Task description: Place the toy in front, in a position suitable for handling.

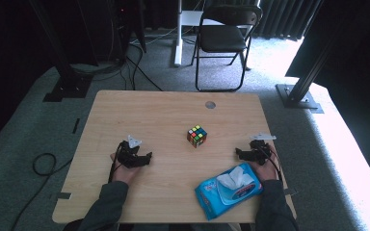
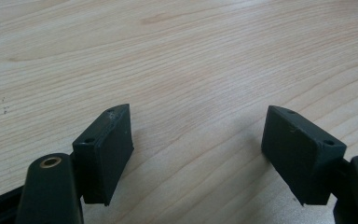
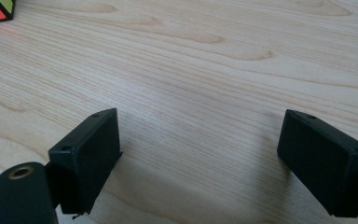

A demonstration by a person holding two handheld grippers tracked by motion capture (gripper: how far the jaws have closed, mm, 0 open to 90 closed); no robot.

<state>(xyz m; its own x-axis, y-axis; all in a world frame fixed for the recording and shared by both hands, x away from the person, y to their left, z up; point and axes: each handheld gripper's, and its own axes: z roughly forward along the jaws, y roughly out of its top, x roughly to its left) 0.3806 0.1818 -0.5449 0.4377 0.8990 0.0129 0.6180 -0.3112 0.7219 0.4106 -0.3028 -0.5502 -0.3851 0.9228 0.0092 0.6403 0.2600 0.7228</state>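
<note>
The wooden table (image 1: 125, 110) carries everything. The blue wipes pack (image 1: 229, 189) lies just beside the right gripper (image 1: 241, 154), on the person's side. The puzzle cube (image 1: 197, 135) sits ahead, between the left gripper (image 1: 147, 158) and the right, well apart from both. Both grippers rest low with jaws spread, holding nothing. No step appears begun; any reach for the cube looks unobstructed.

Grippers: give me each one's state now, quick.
Left gripper: open, fingers apart, holding nothing.
Right gripper: open, holding nothing.
</note>
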